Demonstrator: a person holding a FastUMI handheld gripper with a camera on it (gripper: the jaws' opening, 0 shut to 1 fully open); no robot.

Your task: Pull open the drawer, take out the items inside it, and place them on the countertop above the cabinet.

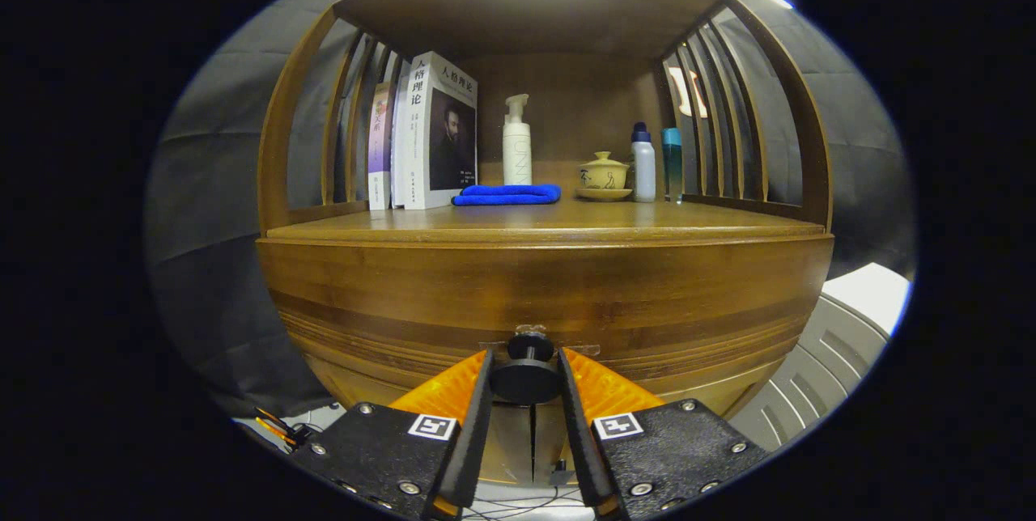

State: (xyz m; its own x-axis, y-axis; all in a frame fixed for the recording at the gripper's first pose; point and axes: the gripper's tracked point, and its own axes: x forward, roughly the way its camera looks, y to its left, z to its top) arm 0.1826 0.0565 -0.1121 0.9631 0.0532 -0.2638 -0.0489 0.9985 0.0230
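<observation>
We see our tongs (526, 367) clenched on the round knob (526, 379) of the drawer (534, 302), one finger pressing each side. The drawer front sits closed under the desk (550, 222), where books (425, 133), a blue cloth (507, 195) and bottles (643, 163) stand.

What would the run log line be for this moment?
phase: grasp knob | gripper: shut on drawer knob | drawer: closed | countertop: items not yet placed

- Gripper (526, 379) fingers flank the drawer (534, 294) knob (526, 379), apparently touching it.
- On the countertop (566, 222), at the back: books (425, 133), blue cloth (507, 195), pump bottle (516, 145), lidded cup (604, 173).
</observation>
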